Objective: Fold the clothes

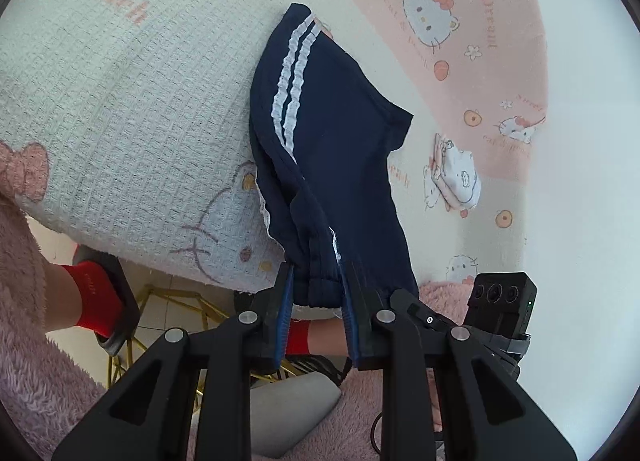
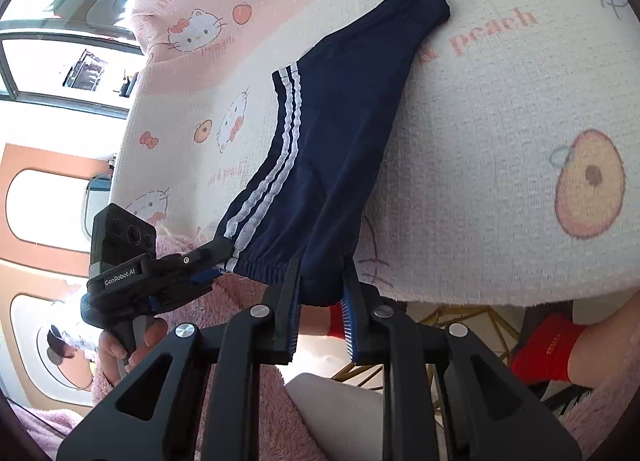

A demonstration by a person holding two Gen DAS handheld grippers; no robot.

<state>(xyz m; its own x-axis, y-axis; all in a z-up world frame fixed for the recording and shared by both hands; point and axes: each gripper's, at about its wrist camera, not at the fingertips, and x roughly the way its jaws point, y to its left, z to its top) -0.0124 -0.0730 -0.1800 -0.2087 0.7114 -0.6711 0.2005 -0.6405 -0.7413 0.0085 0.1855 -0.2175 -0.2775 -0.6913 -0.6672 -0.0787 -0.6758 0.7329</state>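
Navy shorts (image 1: 332, 133) with white side stripes lie stretched across the cartoon-print cloth (image 1: 132, 113) on the table, waistband hanging off its near edge; the left tongs (image 1: 316, 289) are closed on that elastic waistband; the right tongs (image 2: 320, 285) pinch the same band just beside the left tongs, which grip its striped corner.

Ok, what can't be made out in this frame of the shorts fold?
- Left wrist view: the waistband of the navy shorts is partly hidden between the left gripper fingers.
- Right wrist view: the right gripper covers its pinch point too.
- Both views: the shorts' underside is hidden against the printed cloth.
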